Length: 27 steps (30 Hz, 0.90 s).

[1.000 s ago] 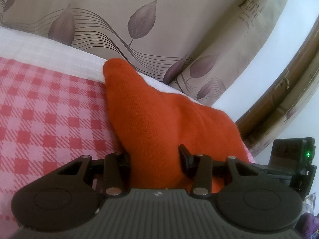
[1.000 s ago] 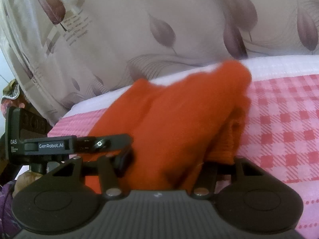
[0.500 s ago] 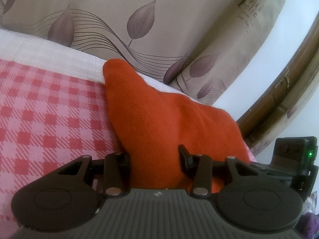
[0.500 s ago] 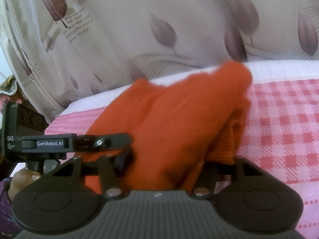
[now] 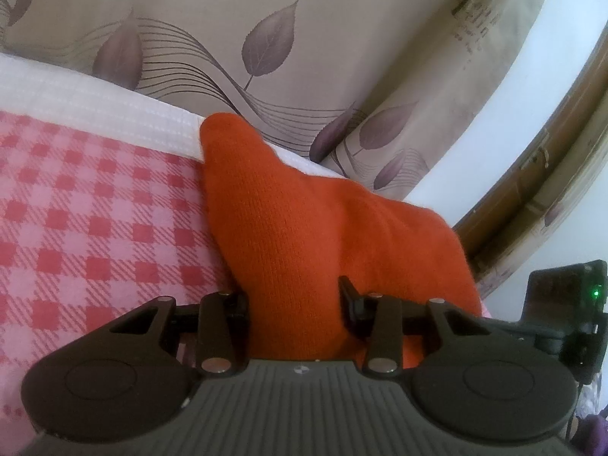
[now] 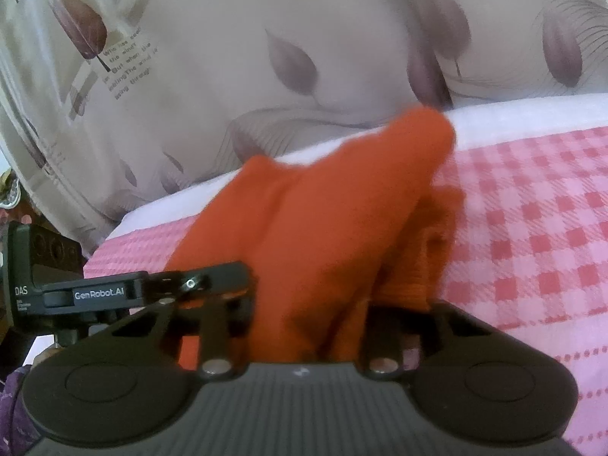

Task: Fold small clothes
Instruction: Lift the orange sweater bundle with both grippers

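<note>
An orange knit garment (image 5: 304, 209) lies bunched on the pink checked bedspread (image 5: 95, 228), one corner reaching up to the white border. My left gripper (image 5: 294, 292) is shut on its near edge, and the cloth fills the gap between the fingers. In the right wrist view the same orange garment (image 6: 323, 209) rises in folds between the fingers of my right gripper (image 6: 307, 304). Those jaws are closing, with the cloth pinched between them. The left gripper's body (image 6: 114, 292) shows at that view's left edge. The fingertips of both grippers are hidden in the cloth.
A beige curtain with leaf prints (image 5: 266, 38) hangs close behind the bed's far edge. A white band (image 5: 95, 98) borders the bedspread. A brown wooden frame (image 5: 532, 174) runs at the right. Checked bedspread (image 6: 532, 228) stretches to the right of the garment.
The right gripper's jaws have drawn closer together on the orange cloth, and its view has tilted slightly. The left gripper and the garment's far corner have stayed put.
</note>
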Tool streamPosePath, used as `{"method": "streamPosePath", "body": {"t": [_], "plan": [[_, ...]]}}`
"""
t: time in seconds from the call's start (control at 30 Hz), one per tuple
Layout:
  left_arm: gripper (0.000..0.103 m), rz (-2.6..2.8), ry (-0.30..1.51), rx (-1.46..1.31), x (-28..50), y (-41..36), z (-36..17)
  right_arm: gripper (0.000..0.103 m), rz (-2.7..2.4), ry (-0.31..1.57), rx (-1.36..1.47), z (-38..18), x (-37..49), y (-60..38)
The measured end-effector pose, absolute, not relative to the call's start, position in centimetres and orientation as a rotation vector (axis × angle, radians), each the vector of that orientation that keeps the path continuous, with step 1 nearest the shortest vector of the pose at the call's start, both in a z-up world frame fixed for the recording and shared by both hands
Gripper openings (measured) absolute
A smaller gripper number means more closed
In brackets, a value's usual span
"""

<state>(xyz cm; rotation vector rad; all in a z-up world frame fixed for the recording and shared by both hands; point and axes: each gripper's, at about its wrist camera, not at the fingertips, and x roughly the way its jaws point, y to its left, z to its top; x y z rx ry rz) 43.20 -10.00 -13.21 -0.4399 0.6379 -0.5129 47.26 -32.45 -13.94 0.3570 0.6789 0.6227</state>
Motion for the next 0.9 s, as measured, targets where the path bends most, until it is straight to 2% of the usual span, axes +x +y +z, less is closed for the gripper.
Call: {"method": "streamPosePath", "body": {"t": [0.47,0.9], "plan": [[0.042,-0.517,0.642,-0.442,43.08,-9.85,-13.11,0.033,0.629,0.69,0.469,-14.82,47.24,-33.2],[0.04,-0.518,0.626,-0.409,43.12,-10.19,-13.05,0.033,0.593,0.641,0.404,-14.44,46.27,-32.53]]}}
